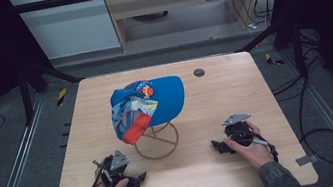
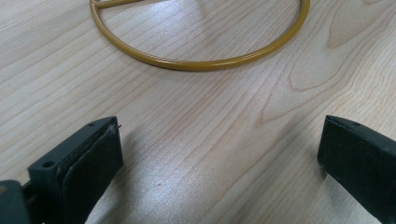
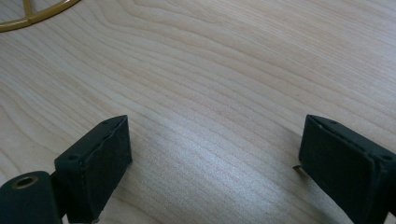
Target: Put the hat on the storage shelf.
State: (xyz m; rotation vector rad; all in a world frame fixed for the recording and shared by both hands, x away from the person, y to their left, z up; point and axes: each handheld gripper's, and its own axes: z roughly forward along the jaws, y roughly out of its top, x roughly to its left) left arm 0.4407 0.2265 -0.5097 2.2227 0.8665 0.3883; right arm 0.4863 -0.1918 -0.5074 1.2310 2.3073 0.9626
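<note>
The left tongs are resting released on the counter, jaws wide apart. A blue cap is sitting on a gold wire stand at centre. The right tongs are lying released too.

I can read no words, brand or number anywhere here. The blue cap on its gold wire stand carries a round red-and-orange emblem and a many-coloured printed panel, but any lettering in them is too small and blurred for me to make out. The yellow-and-black striped markers on the floor beside the worktop are plain stripes with no writing.
</note>
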